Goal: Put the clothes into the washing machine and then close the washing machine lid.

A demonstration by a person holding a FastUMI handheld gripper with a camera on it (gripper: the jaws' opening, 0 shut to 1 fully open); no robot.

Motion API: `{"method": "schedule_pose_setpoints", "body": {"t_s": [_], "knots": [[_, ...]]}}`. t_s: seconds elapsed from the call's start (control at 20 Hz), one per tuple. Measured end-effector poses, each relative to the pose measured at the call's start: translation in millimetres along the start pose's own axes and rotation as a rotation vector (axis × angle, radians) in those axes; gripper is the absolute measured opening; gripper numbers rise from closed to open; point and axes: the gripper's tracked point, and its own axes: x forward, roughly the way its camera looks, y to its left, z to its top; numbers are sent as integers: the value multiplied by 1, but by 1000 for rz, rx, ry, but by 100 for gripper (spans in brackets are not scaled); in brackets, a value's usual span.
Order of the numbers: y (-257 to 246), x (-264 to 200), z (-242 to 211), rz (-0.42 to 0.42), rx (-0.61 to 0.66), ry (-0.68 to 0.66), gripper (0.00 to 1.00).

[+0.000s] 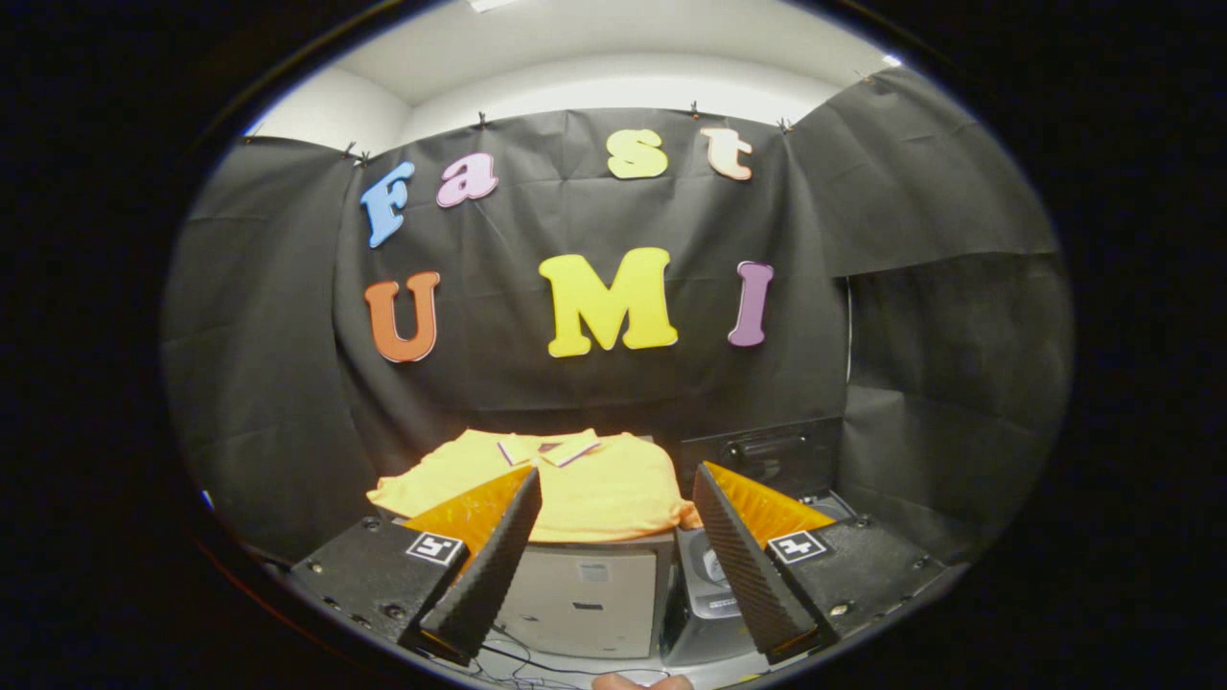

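Yellow collared shirt [566,484] lies spread flat on a grey box [585,599], beyond the spread, empty tongs [613,498].

We saw a pale grey box-shaped cabinet [585,599] at lower centre of the frame, thin dark cables [518,663] trailing beneath it. Black cloth walls [268,383] rose behind, a white ceiling [613,57] across the top.

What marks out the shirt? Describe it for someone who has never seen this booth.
Start at the black cloth wall; below it stands a pale box. The yellow shirt lies folded on top, collar toward the wall, beyond the open gripper. It is the one bright thing beside the dark washing machine.
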Motion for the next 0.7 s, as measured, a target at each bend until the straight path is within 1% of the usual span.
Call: {"method": "schedule_pose_setpoints", "body": {"t_s": [0.1,0.2,0.35,0.45,0.6,0.7], "knots": [[15,23,7,27,16,32,100],[32,50,12,70,28,66,100],[50,96,13,115,15,137,100],[64,126,9,134,-1,210,100],[83,162,-6,150,-20,356,100],[92,177,-21,167,-21,449,100]]}}
